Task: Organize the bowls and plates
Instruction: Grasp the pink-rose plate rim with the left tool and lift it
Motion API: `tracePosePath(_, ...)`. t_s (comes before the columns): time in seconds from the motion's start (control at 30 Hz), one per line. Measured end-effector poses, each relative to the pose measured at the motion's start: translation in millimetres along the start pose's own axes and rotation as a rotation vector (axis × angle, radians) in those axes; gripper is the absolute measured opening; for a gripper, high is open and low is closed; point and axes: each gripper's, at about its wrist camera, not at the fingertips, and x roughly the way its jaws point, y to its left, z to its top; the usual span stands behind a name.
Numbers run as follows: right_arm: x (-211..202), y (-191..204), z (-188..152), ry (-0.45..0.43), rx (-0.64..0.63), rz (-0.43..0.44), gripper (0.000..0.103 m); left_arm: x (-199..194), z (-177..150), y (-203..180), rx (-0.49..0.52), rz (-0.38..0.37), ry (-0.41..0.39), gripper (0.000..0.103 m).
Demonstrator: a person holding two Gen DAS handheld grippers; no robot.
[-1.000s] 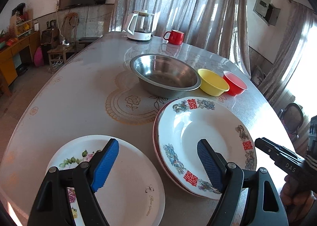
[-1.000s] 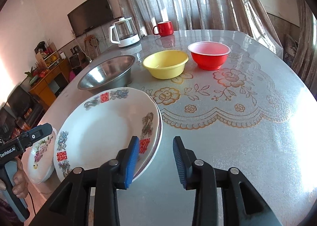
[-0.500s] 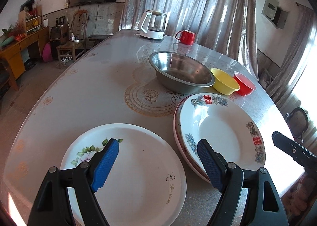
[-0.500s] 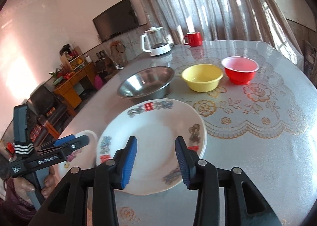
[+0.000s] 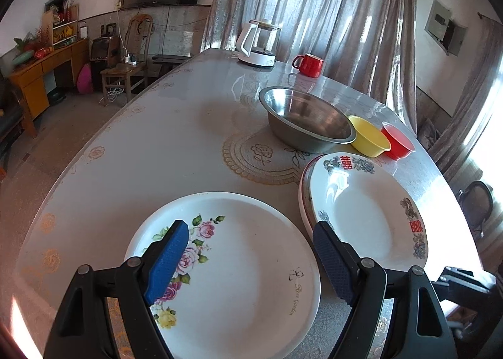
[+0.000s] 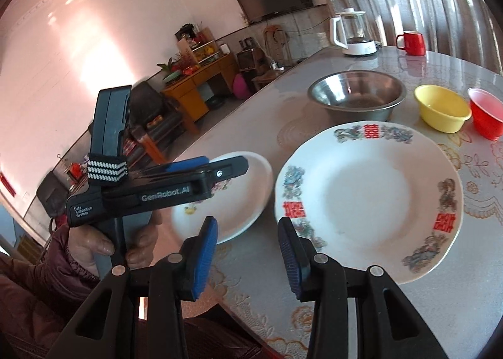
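A white plate with pink roses (image 5: pixel 239 264) lies at the table's near edge. My left gripper (image 5: pixel 248 261) hangs just over it, open wide, and its blue pads (image 5: pixel 166 261) touch nothing. To the right is a stack of plates with red characters (image 5: pixel 367 211). Behind them stand a steel bowl (image 5: pixel 308 120), a yellow bowl (image 5: pixel 369 135) and a red bowl (image 5: pixel 397 140). In the right wrist view my right gripper (image 6: pixel 248 256) is open and empty, above the table edge between the rose plate (image 6: pixel 245 201) and the red-character plate (image 6: pixel 367 195).
A white kettle (image 5: pixel 257 44) and a red mug (image 5: pixel 309 65) stand at the table's far end. A person's hand (image 6: pixel 94 245) holds the left gripper's handle at the left. A chair and a wooden cabinet stand on the floor beyond the table.
My left gripper has shifted left, so the rose plate now lies under it. My right gripper has swung left off the red-character plate's rim, and the left gripper has come into its view.
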Motion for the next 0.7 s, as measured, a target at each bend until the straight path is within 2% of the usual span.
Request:
tracePosePath(0.13, 15.3, 7.2, -3.8, 0.045, -0.014, 0.021, 0.042, -5.2, -0.8, 16.0, -0.027, 0.014, -0.009, 0.082)
tracePosePath(0.37, 32.0, 13.6, -7.1, 0.099, -0.028, -0.011, 0.047, -16.9, -5.0, 58.3, -0.092, 0.068, -0.024, 0.079)
tracePosePath(0.5, 37.9, 19.4, -8.8, 0.108, -0.019, 0.002, 0.047, -17.9, -14.2, 77.1, -0.106, 0.075, -0.008, 0.067)
tracePosePath(0.7, 60.3, 24.1, -8.2, 0.154, -0.008, -0.011, 0.048, -10.8, -24.7, 88.1, -0.120, 0.068, 0.020, 0.060)
